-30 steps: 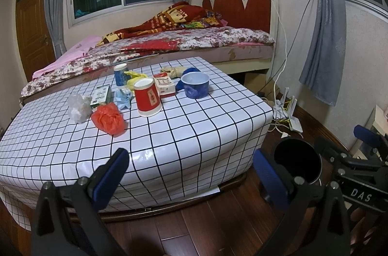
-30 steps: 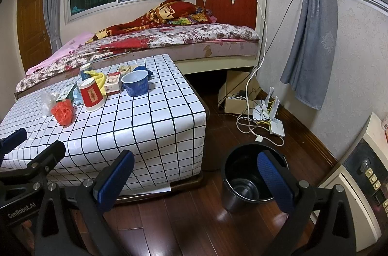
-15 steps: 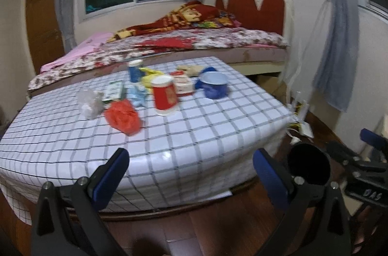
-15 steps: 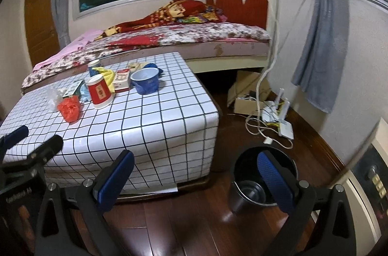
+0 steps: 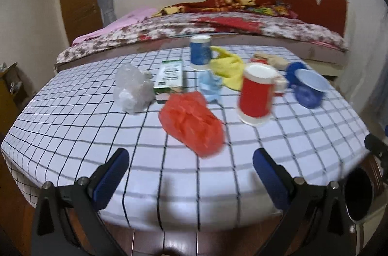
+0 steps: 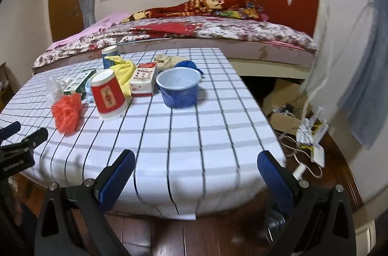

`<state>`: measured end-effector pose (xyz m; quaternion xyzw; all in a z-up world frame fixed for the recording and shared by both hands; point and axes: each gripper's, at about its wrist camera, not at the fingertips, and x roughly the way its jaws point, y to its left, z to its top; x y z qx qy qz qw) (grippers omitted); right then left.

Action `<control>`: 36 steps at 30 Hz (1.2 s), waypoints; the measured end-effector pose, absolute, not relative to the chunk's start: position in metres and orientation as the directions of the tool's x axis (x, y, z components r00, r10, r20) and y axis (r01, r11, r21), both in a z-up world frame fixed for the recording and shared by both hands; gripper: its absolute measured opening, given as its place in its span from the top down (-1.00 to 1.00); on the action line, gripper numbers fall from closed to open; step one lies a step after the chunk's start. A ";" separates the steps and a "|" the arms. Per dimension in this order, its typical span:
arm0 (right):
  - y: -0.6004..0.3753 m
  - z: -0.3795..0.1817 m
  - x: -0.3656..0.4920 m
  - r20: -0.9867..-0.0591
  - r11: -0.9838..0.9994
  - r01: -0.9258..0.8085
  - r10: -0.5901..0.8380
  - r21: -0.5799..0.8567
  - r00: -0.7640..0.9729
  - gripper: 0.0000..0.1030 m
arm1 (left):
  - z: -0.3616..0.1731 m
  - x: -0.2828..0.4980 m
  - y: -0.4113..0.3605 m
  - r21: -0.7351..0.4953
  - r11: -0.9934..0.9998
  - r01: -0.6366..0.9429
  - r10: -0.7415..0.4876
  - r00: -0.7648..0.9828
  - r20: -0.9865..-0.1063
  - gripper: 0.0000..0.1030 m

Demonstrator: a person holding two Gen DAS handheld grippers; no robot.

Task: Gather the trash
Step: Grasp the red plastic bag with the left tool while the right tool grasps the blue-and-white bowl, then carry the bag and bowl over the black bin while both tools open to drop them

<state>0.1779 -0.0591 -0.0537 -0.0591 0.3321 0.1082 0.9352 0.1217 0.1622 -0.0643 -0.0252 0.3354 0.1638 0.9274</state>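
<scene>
The left gripper (image 5: 189, 168) is held with its blue-padded fingers (image 5: 110, 173) spread wide, and nothing is gripped between them. Just ahead of the gap between these fingers, slightly toward the right finger, a crumpled red plastic bag (image 5: 191, 121) is seen lying on the low table covered in a white black-gridded cloth (image 5: 72, 130). Beyond the left finger, a crumpled clear plastic bag (image 5: 132, 89) is found, with a green and white carton (image 5: 169, 78) lying flat just beside it. Beyond the right finger, an upside-down red paper cup (image 5: 257, 93) is stood on the cloth, and a blue paper bowl (image 5: 309, 91) is placed further out to that side. Farther ahead, a crumpled light-blue mask (image 5: 209, 86), a yellow cloth (image 5: 228, 72) and a blue paper cup (image 5: 200, 52) are grouped together. A dark round bin (image 5: 357, 193) is seen on the floor outside the right finger.

The right gripper (image 6: 196, 176) is likewise held wide open, with nothing between its fingers (image 6: 116, 179). Ahead of the gap, bare gridded cloth is seen, and beyond it the blue bowl stands upright. The red cup and a red and white carton (image 6: 143, 81) are located ahead of the left finger, the red bag further outside it. All is slightly blurred.
</scene>
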 end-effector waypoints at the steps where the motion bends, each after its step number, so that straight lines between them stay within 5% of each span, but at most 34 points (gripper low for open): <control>1: -0.053 -0.054 0.188 -0.637 0.967 -0.249 0.165 -0.044 0.753 -0.98 | -0.068 0.132 0.167 0.065 0.939 -0.337 0.299 0.709 -0.639 -0.99; 21: 0.001 -0.081 0.337 -0.741 0.962 -0.271 0.155 -0.038 0.653 -0.84 | -0.098 0.196 0.207 -0.096 0.923 -0.373 0.196 0.668 -0.718 -0.95; 23: 0.002 -0.082 0.341 -0.749 0.959 -0.281 0.162 -0.034 0.643 -0.63 | -0.099 0.199 0.207 -0.102 0.926 -0.364 0.184 0.669 -0.720 -0.84; 25: 0.002 -0.082 0.340 -0.748 0.957 -0.288 0.168 -0.032 0.642 -0.61 | -0.101 0.202 0.206 -0.116 0.934 -0.339 0.154 0.672 -0.724 -0.21; 27: 0.002 -0.082 0.336 -0.744 0.954 -0.299 0.178 -0.031 0.644 -0.59 | -0.101 0.201 0.204 -0.125 0.944 -0.306 0.126 0.682 -0.720 0.08; 36: -0.033 -0.064 0.283 -0.684 0.953 -0.303 0.224 0.004 0.695 -0.57 | -0.071 0.172 0.176 -0.098 0.972 -0.214 0.103 0.762 -0.640 0.10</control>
